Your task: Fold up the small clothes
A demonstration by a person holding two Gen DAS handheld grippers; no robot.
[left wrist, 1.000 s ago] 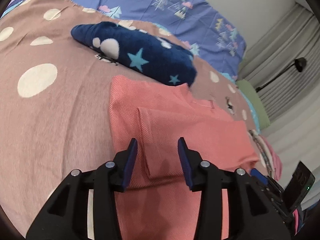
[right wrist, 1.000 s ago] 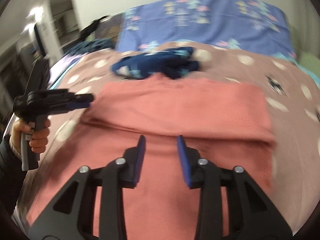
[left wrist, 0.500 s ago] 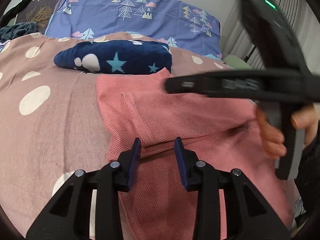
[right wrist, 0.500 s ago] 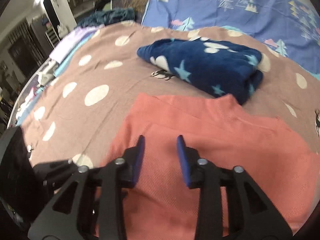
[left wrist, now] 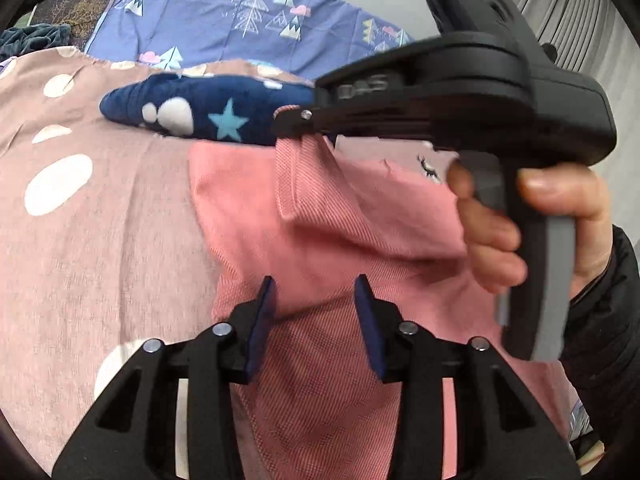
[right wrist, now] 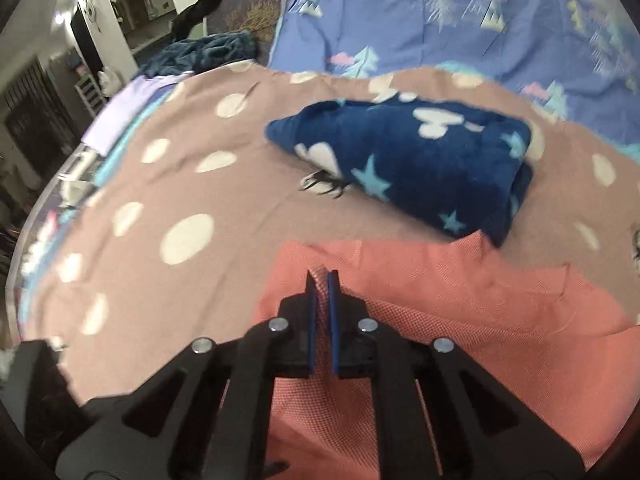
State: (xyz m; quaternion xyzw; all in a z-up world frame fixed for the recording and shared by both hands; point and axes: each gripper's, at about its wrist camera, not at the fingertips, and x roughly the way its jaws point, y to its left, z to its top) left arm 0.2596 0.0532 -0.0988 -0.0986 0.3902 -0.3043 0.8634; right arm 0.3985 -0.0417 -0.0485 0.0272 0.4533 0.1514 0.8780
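A salmon-pink garment point(left wrist: 340, 216) lies partly folded on the brown dotted bedspread point(left wrist: 80, 220); it also shows in the right wrist view point(right wrist: 460, 340). My right gripper point(right wrist: 322, 278) is shut on a corner of the pink garment and lifts it; in the left wrist view it point(left wrist: 296, 120) holds that corner up above the cloth. My left gripper point(left wrist: 316, 292) is open and empty, low over the garment's near folded edge.
A folded navy fleece with stars point(left wrist: 208, 114) point(right wrist: 420, 160) lies just beyond the pink garment. A blue tree-print pillow point(right wrist: 460, 16) sits at the head of the bed. The bed's left edge point(right wrist: 60, 200) drops to a dim room.
My right gripper has swung over to the garment's far left corner, shut on it and raised it. My left gripper stays open, low over the near edge.
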